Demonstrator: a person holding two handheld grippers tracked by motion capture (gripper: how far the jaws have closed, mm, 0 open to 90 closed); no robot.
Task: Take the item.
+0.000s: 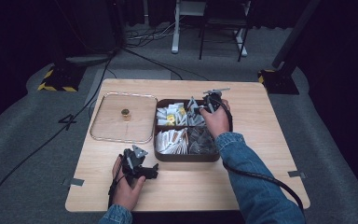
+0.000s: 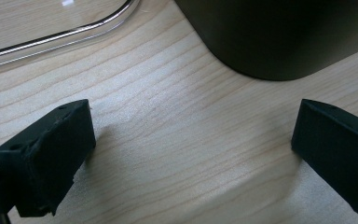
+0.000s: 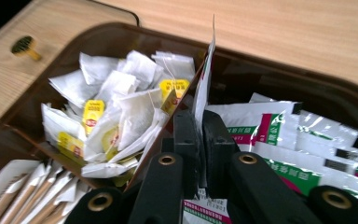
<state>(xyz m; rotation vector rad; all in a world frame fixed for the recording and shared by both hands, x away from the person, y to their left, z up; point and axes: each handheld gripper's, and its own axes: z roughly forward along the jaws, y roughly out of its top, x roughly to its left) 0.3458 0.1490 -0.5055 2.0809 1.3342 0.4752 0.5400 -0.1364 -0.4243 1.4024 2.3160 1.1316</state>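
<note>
My right gripper point(image 3: 199, 135) pinches one upright sachet point(image 3: 205, 79) over the far-right of the four compartments of the brown box point(image 1: 186, 156), while my left gripper point(image 2: 191, 154) rests wide open on bare table point(image 2: 177, 140) just off the box's near-left corner, beside one clear lid point(image 1: 123, 117)

Table point(image 1: 256, 140): light wood, rectangular.
Lid point(image 1: 116, 123): clear, flat on the left half.
Box point(image 1: 186, 156): dark, four compartments, just right of the lid.
Left claw point(image 1: 142, 170): rests near the front edge.

Pale matt wood-grain table point(image 2: 177, 140)
</note>
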